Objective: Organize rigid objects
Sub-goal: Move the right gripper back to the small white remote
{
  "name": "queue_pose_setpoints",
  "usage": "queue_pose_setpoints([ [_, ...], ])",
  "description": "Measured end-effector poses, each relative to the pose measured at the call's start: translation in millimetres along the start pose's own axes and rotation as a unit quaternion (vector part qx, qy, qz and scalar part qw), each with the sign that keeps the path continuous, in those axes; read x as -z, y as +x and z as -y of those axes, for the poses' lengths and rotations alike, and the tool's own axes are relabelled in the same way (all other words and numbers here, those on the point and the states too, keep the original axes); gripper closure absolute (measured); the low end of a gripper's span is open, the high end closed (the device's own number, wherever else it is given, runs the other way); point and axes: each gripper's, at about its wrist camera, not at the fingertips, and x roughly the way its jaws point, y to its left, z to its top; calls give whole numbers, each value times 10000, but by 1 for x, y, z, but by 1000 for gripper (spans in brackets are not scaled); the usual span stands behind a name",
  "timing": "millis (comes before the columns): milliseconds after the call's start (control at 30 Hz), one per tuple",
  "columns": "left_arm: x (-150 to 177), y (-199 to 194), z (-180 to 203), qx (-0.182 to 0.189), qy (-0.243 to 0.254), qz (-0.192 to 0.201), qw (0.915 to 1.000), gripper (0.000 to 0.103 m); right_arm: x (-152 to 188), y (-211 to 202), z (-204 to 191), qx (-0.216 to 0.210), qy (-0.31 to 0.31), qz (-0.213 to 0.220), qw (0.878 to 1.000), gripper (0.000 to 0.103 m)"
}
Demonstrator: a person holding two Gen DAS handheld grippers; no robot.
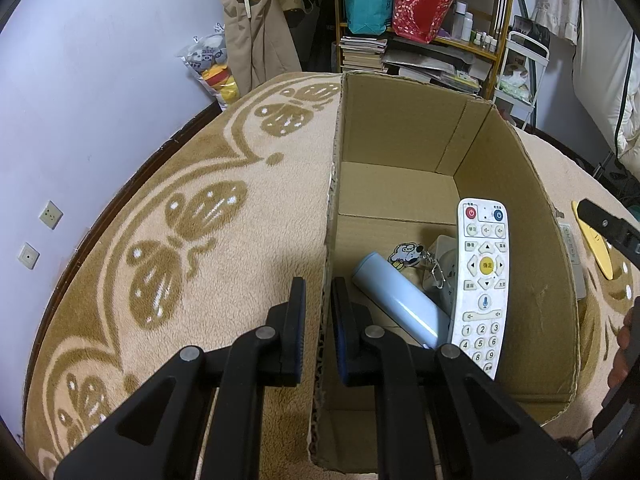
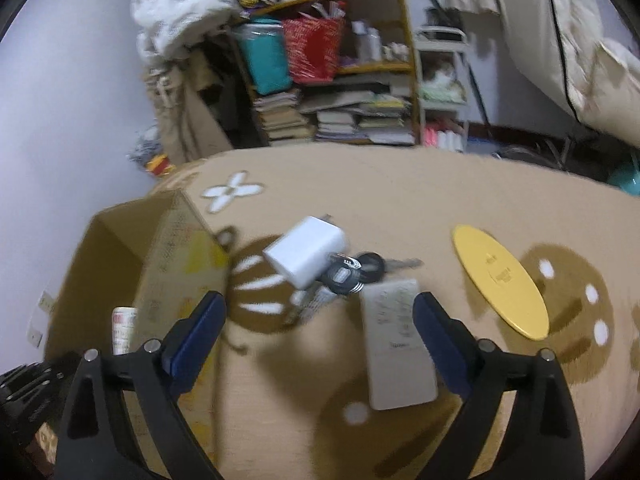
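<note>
Left claw point(image 1: 319, 292) is clamped on the cardboard box point(image 1: 400, 136) wall at lower centre; inside, lower right, a white remote point(image 1: 482, 280) leans beside a pale blue bottle point(image 1: 400, 304). Right claw point(image 2: 320, 308) gapes empty above a grey remote point(image 2: 396, 344), centre.

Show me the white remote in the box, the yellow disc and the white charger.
white remote point(image 1: 482, 280), left wrist view, on its keypad face.
yellow disc point(image 2: 500, 280), right wrist view, on its flat top.
white charger point(image 2: 306, 256), right wrist view, on its broad side.
</note>
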Motion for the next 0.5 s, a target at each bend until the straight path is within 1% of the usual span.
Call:
queue_pose_setpoints([
  [133, 0, 1, -2, -3, 0, 1, 10000, 90, 3, 13, 21, 154, 314, -140, 9993, 4],
  [400, 0, 1, -1, 5, -7, -2, 10000, 90, 15, 34, 39, 430, 405, -430, 9973, 4],
  [433, 0, 1, -2, -2, -2, 0, 10000, 90, 17, 37, 40, 467, 396, -482, 9970, 6],
  [467, 0, 1, -1, -5, 1, 1, 10000, 90, 20, 40, 41, 493, 387, -545, 9965, 14],
  [500, 0, 1, -2, -6, 4, 1, 10000, 90, 22, 43, 41, 498, 381, -605, 9962, 18],
])
